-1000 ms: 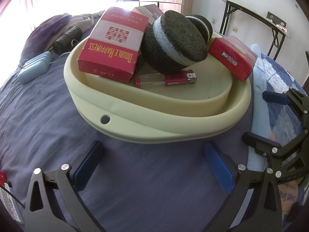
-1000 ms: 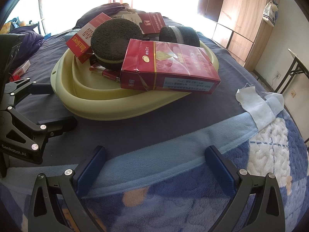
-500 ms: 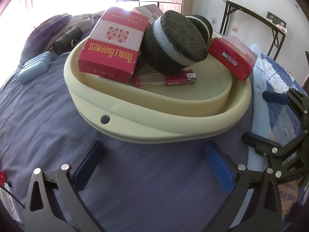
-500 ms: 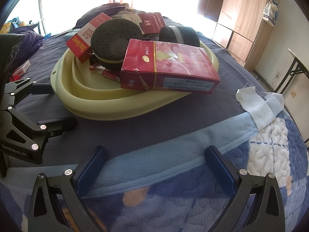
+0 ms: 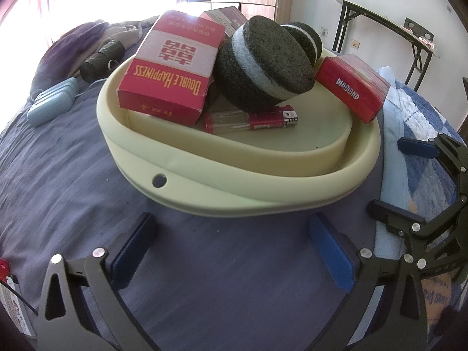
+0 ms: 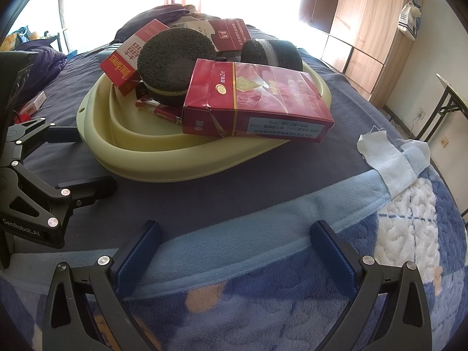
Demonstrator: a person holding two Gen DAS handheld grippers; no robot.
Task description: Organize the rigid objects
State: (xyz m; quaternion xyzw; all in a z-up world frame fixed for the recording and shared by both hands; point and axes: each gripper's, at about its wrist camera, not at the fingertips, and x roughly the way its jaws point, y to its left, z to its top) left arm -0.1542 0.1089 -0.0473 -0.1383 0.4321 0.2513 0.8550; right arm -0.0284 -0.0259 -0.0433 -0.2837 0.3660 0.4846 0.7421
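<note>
A pale yellow basin [image 5: 222,187] [image 6: 163,163] sits on the bed. In it lie a red Double Happiness box [image 5: 172,67] [image 6: 122,67], two dark round sponges [image 5: 263,64] [image 6: 172,58], a red lighter [image 5: 251,121] [image 6: 159,109] and a red Diamond carton [image 5: 354,86] [image 6: 257,99] resting on the rim. Another red-and-white box [image 6: 225,33] leans at the back. My left gripper [image 5: 234,245] [image 6: 76,161] is open and empty in front of the basin. My right gripper [image 6: 237,257] [image 5: 395,175] is open and empty, beside the basin.
A light blue case [image 5: 52,105] and a dark rolled item [image 5: 101,58] lie left of the basin. A white cloth [image 6: 386,163] lies on the blue patterned blanket [image 6: 409,234]. A small red-and-white pack [image 6: 35,103] lies far left. A folding table [image 5: 386,26] stands by the wall.
</note>
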